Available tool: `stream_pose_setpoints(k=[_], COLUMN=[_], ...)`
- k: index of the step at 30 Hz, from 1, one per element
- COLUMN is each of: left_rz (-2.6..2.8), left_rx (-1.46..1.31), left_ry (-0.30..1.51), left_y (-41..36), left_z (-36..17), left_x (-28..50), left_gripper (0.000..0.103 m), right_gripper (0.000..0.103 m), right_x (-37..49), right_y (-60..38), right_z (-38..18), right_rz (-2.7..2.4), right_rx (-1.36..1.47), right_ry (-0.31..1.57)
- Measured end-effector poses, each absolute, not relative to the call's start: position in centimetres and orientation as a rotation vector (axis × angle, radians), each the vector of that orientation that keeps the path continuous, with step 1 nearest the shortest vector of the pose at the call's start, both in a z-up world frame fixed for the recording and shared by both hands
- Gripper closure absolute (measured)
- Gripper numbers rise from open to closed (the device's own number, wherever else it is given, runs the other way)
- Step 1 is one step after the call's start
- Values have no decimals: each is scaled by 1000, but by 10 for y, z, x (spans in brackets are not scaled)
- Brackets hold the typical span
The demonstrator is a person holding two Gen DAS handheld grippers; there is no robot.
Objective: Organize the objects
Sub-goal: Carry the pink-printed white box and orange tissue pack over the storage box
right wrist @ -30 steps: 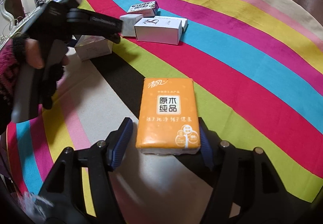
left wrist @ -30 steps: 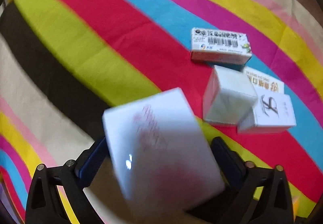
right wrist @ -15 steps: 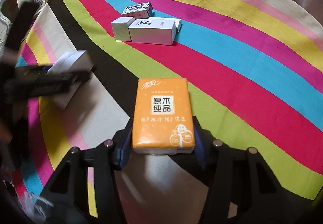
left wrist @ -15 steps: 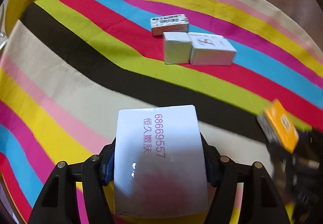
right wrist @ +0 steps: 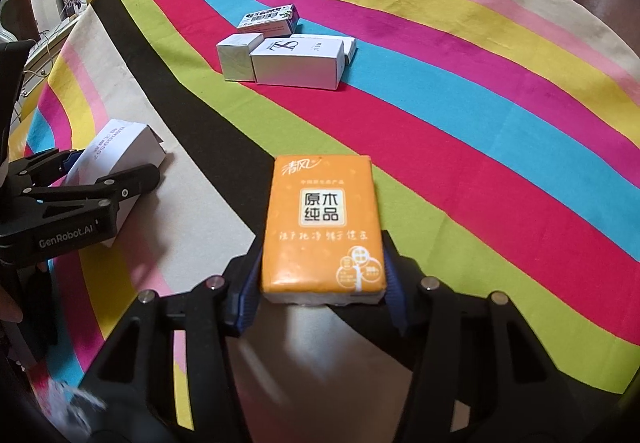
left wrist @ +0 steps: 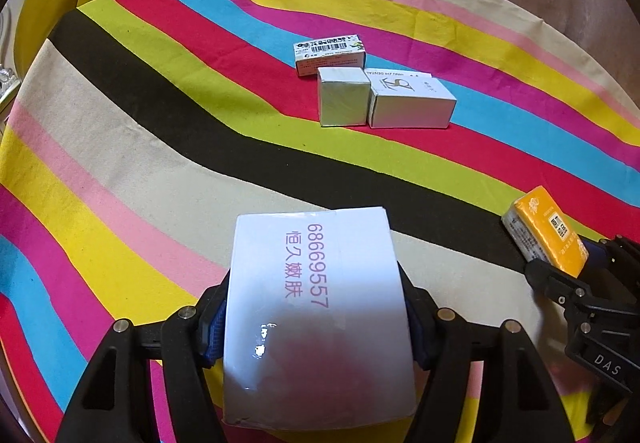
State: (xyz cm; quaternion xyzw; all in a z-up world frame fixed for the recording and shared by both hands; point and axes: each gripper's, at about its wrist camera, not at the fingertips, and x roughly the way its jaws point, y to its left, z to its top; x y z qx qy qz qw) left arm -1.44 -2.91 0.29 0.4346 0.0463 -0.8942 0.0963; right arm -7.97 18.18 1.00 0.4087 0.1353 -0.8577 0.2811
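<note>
Back from the box cluster (left wrist: 362, 83) near the striped cloth's (left wrist: 120, 163) far edge we've pulled, left gripper (left wrist: 316, 319) clamping the white box (left wrist: 316, 307), right gripper (right wrist: 320, 271) clamping the orange tissue pack (right wrist: 322, 231), both ready to join that group.

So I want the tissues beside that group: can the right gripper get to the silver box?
Probably yes: only bare striped cloth lies between the right gripper, shut on the orange tissue pack, and the silver box.

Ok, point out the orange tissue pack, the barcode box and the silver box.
orange tissue pack (right wrist: 322, 223): right wrist view, centre of its printed top face.
barcode box (left wrist: 330, 47): left wrist view, top face at the barcode.
silver box (left wrist: 343, 105): left wrist view, front face.
</note>
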Motion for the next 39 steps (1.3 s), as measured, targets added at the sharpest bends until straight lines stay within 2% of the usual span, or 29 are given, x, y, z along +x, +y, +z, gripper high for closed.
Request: stream_pose_setpoints(k=[8, 18, 39], left_rz=[-2627, -2669, -2707], left_rx=[1356, 1315, 1244], left_ry=[153, 113, 113], left_y=[-26, -24, -35], left_z=[10, 19, 42], left_x=[14, 85, 174], left_gripper=[35, 35, 35], right_gripper=[47, 47, 47], right_x=[-73, 1, 97], right_y=[183, 202, 185], right_z=[10, 19, 60], right_rz=[-2341, -2384, -2334], right_rx=[1118, 1138, 1007], right_ry=[380, 255, 314])
